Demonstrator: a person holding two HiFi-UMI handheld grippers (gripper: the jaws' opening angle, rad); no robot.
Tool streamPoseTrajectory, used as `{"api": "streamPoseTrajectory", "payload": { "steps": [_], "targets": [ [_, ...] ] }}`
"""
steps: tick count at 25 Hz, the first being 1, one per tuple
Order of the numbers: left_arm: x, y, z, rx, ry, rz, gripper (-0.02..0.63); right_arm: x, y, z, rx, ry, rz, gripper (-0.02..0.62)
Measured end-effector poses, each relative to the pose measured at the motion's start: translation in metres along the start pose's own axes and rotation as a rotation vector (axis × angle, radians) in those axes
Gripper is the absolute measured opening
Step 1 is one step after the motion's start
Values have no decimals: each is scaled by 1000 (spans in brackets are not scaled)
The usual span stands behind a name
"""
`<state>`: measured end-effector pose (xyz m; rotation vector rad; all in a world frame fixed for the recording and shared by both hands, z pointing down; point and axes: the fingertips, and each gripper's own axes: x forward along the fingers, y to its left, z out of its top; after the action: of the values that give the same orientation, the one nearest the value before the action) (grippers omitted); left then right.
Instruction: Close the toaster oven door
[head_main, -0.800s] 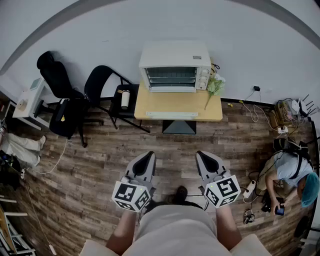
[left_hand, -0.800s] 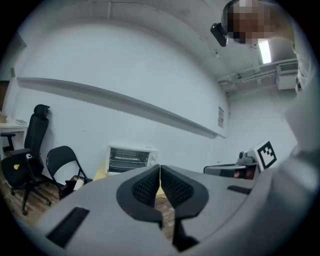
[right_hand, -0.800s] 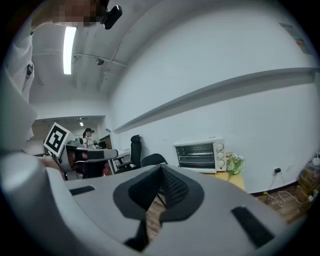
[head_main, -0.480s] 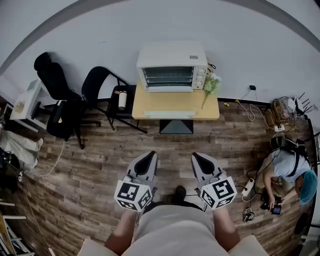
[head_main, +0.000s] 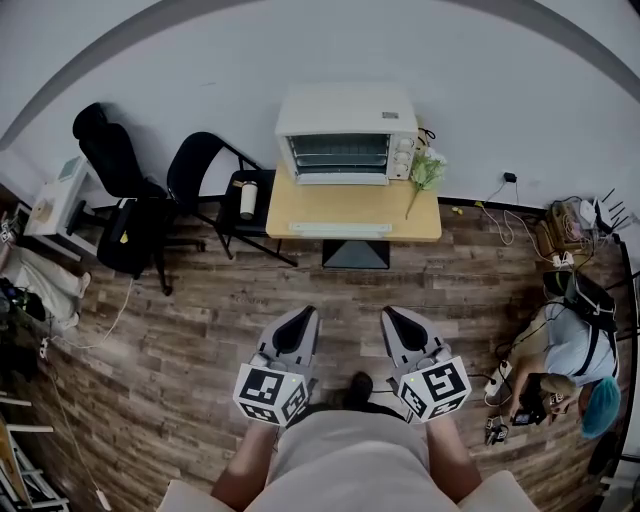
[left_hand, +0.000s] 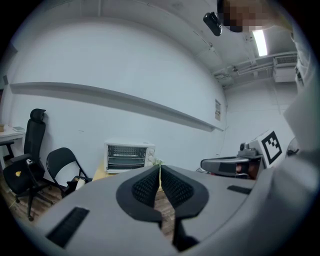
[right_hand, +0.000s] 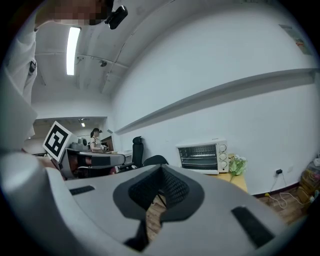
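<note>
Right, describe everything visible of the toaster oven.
The toaster oven is a white, boxy, metal-looking unit. It stands upright at the back of a light wooden table, close to the white wall. Wire racks show across its wide front, and a column of three knobs sits at the front's right edge. A green bouquet lies just beside that side. Whether the door is folded down cannot be told from this far.

A light wooden table (head_main: 352, 212) stands against the white wall at upper centre; green and white flowers (head_main: 428, 172) lie at its right end; just left, a black folding chair (head_main: 205, 165) carries a pale bottle (head_main: 249, 198) on its seat; further left stand a black office chair (head_main: 120, 190) and a white desk (head_main: 60, 195); at lower right a person (head_main: 572, 350) crouches on the plank floor (head_main: 180, 330) among cables (head_main: 520, 215).
</note>
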<state>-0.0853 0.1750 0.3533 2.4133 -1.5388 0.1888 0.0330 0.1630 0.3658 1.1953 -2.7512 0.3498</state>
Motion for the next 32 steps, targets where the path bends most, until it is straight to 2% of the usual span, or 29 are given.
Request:
{"api": "streamPoseTrajectory", "payload": {
  "steps": [5, 19, 32],
  "targets": [
    [9, -8, -6, -6, 17, 12, 12, -1, -10, -12, -15, 48, 1, -2],
    [36, -26, -22, 1, 55, 15, 12, -5, -37, -23, 31, 49, 13, -2],
    [95, -4, -31, 50, 88, -16, 12, 36, -65, -15, 20, 63, -2, -2]
  ]
}}
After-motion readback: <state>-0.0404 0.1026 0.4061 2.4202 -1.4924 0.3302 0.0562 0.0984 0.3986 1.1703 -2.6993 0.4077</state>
